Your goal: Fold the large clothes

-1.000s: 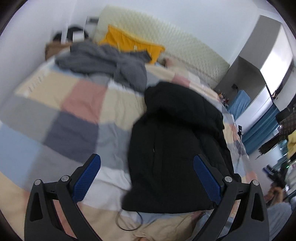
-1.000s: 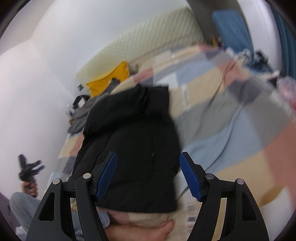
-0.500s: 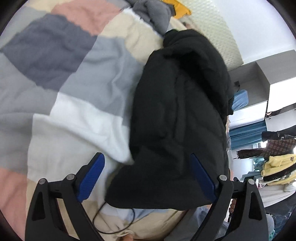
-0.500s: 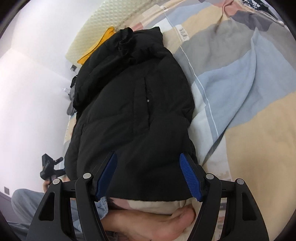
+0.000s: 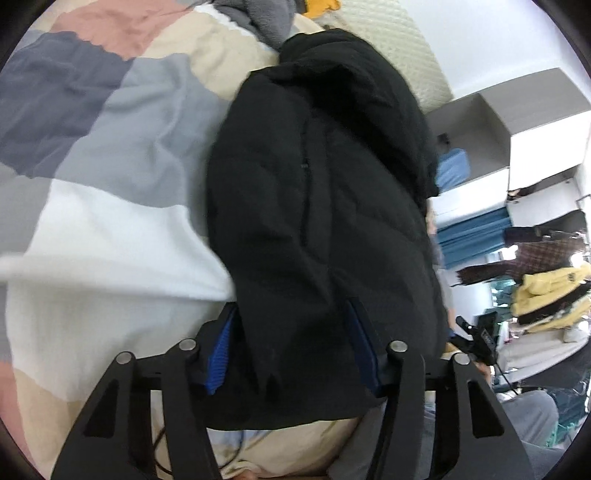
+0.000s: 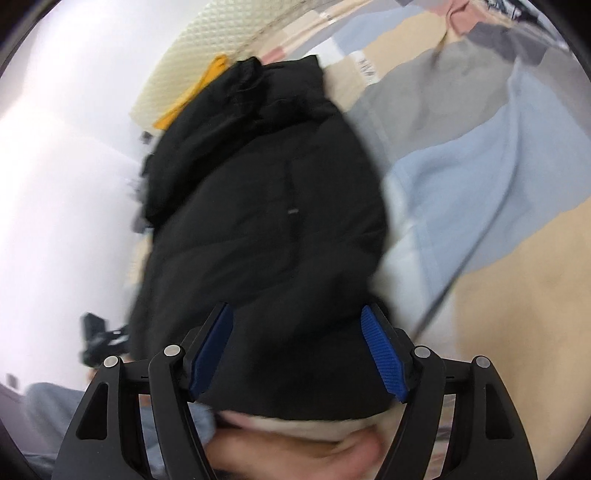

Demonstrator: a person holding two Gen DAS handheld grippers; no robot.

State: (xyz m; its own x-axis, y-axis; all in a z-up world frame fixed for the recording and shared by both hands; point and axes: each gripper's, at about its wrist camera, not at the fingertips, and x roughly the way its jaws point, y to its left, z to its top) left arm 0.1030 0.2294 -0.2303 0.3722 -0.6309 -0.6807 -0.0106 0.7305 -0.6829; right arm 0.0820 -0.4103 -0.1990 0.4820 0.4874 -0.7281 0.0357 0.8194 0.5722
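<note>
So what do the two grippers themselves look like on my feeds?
Both match: left gripper and right gripper have matte black, triangular-cutout finger frames with silver pivot pins and ribbed blue pads on the inner faces. No markings show on either.

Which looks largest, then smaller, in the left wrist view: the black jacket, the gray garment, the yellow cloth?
1. black jacket, by far the largest, though it is also nearest the camera.
2. gray garment, partly cut off at the top.
3. yellow cloth, only a sliver showing, so its true size is unsure.

Left tool [image 5: 291,347] and right tool [image 6: 297,350] both gape (jaws wide).
</note>
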